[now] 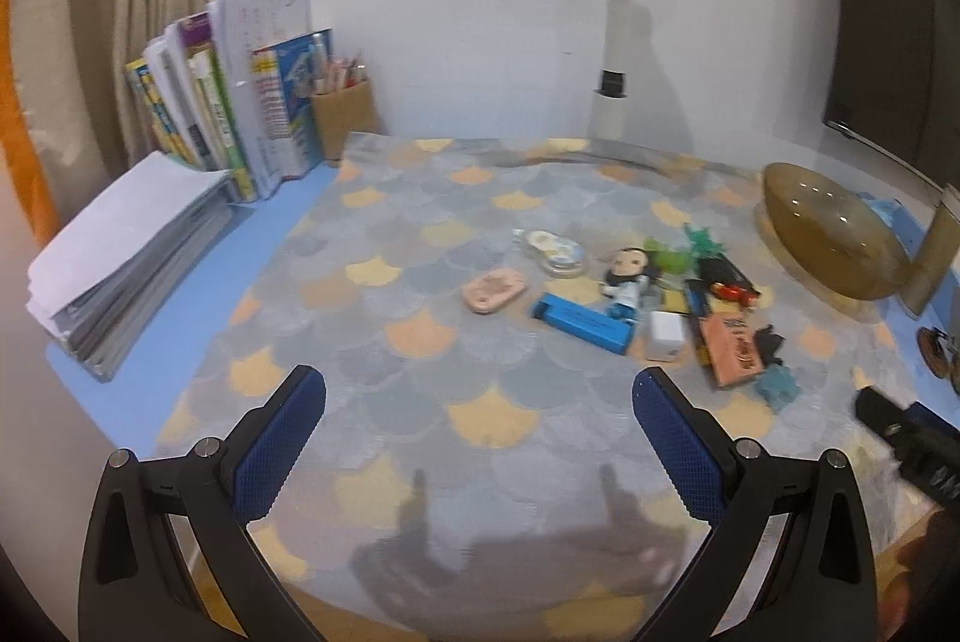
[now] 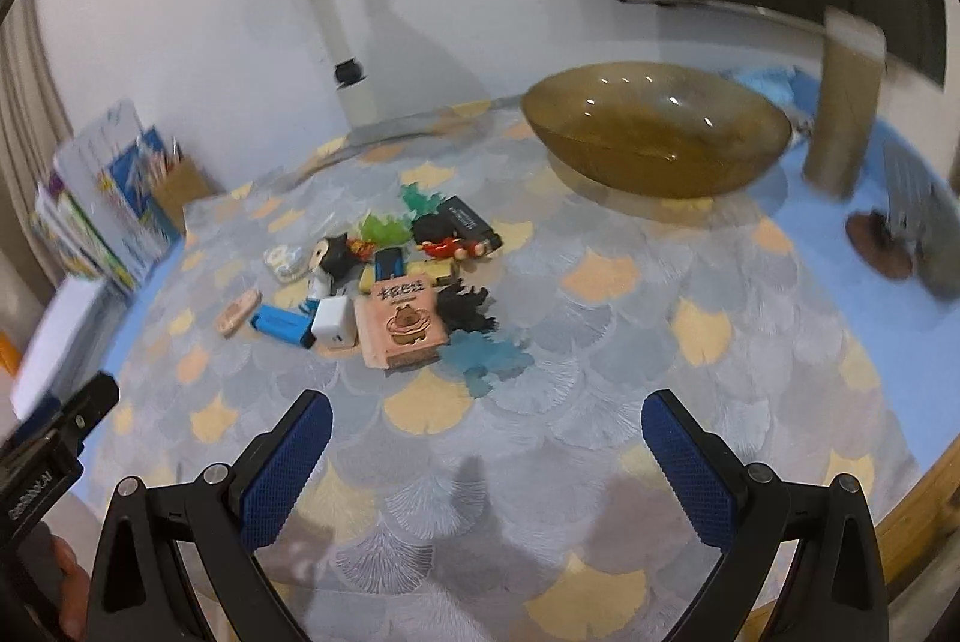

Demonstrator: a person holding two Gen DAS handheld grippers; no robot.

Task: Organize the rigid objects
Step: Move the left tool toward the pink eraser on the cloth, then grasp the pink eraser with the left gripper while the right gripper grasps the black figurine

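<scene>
Two pairs of tongs are hovering over the near edge of the desk, and both are standing wide apart with nothing between the blue pads. The left tongs [image 1: 479, 399] are pointing toward the middle of the desk, and the right tongs [image 2: 486, 426] are facing the small objects.

These objects are lying together in a loose pile [image 2: 390, 282] near the middle of the desk, on a mat with a fan pattern [image 2: 600, 276]. In the pile, a pink box with a cartoon print [image 2: 401, 327] is lying just beside a white cube [image 2: 333, 321], and a blue flat bar [image 1: 581, 321] is lying at the left of the cube. A small doll figure [image 1: 627, 279] is lying behind them. A pink flat piece [image 1: 493, 289] is resting a little apart, toward the left edge.

An amber glass bowl [image 2: 657, 126] is sitting near the far right corner, well apart from the pile. Books [image 1: 228, 102] are standing at the far left corner, and a white lamp [image 1: 618, 12] is standing at the far edge.
</scene>
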